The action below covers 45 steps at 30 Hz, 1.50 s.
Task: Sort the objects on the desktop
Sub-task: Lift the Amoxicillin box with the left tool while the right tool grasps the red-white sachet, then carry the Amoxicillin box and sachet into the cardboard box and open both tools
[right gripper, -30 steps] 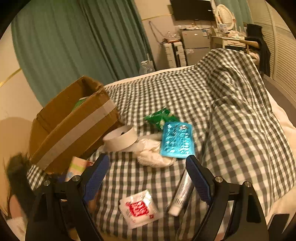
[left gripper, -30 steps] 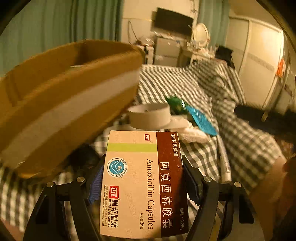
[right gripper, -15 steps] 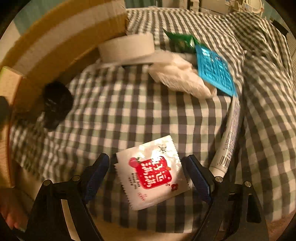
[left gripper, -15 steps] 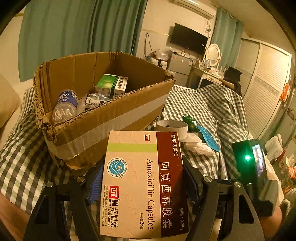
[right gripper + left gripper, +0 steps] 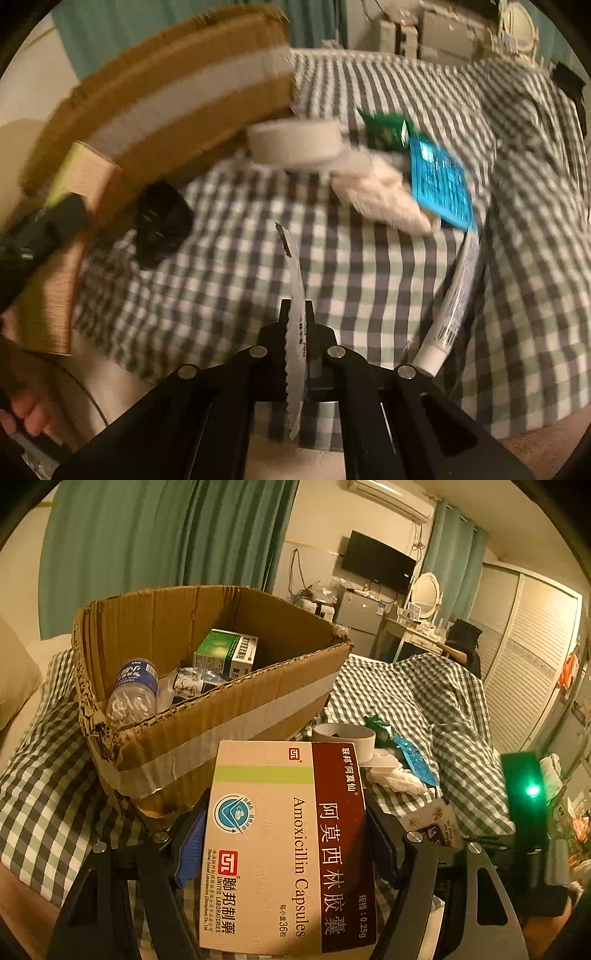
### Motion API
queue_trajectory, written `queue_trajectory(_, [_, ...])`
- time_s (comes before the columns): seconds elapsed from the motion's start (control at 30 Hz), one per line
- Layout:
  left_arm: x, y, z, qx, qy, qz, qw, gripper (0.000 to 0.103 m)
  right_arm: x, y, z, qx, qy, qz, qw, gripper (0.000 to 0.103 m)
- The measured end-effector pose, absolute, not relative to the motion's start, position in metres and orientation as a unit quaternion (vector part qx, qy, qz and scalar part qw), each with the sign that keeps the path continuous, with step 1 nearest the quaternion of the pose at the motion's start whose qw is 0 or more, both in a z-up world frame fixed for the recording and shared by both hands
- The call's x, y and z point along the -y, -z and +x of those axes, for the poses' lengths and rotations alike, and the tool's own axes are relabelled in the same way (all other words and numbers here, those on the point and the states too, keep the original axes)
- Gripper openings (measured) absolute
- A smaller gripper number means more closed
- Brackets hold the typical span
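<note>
since half a second ago the right gripper (image 5: 297, 314) has closed on the flat white foil sachet (image 5: 295, 332), now held edge-on at lower centre. left gripper (image 5: 284, 849) grips the cream-and-maroon amoxicillin carton (image 5: 288, 849), long axis pointing ahead toward the open brown cardboard box (image 5: 207, 716), upper left, nearer this hand.

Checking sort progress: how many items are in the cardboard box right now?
3 visible in the cardboard box: a plastic bottle by the left wall, a crumpled foil-like packet in the middle, and a green-and-white medicine box behind it. The front wall may hide more.
</note>
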State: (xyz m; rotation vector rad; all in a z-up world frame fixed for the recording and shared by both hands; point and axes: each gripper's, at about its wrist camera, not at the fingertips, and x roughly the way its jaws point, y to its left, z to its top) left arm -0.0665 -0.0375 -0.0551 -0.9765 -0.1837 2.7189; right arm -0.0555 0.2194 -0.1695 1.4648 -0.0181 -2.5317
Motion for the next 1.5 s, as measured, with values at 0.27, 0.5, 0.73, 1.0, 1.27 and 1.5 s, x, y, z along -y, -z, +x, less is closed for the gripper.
queue_trajectory(0.27, [0.035,0.024,-0.057,0.054,-0.944,-0.299,0.132,0.075,-0.219,0.109,-0.046,0.057,0.884,0.434,0.165,0.003])
queue_trajectory(0.5, [0.061,-0.042,-0.059,0.06,-0.962,-0.246,0.107,0.075,-0.192,0.04,-0.059,0.058,0.901,0.369,0.222,0.003])
queue_trajectory(0.73, [0.106,-0.06,-0.1,0.084,-0.965,-0.247,0.034,0.075,-0.144,0.005,-0.096,0.053,0.905,0.333,0.26,0.004])
queue_trajectory(1.0, [0.141,-0.055,-0.151,0.101,-0.963,-0.251,0.004,0.075,-0.103,0.012,-0.145,0.052,0.897,0.357,0.255,0.004])
queue_trajectory(1.27, [0.142,-0.012,-0.154,0.064,-0.956,-0.285,0.035,0.095,-0.094,0.031,-0.182,0.031,0.902,0.375,0.21,0.062])
queue_trajectory(1.5, [0.126,-0.013,-0.138,0.071,-0.957,-0.274,0.061,0.1,-0.119,0.024,-0.178,0.049,0.909,0.369,0.188,0.064])
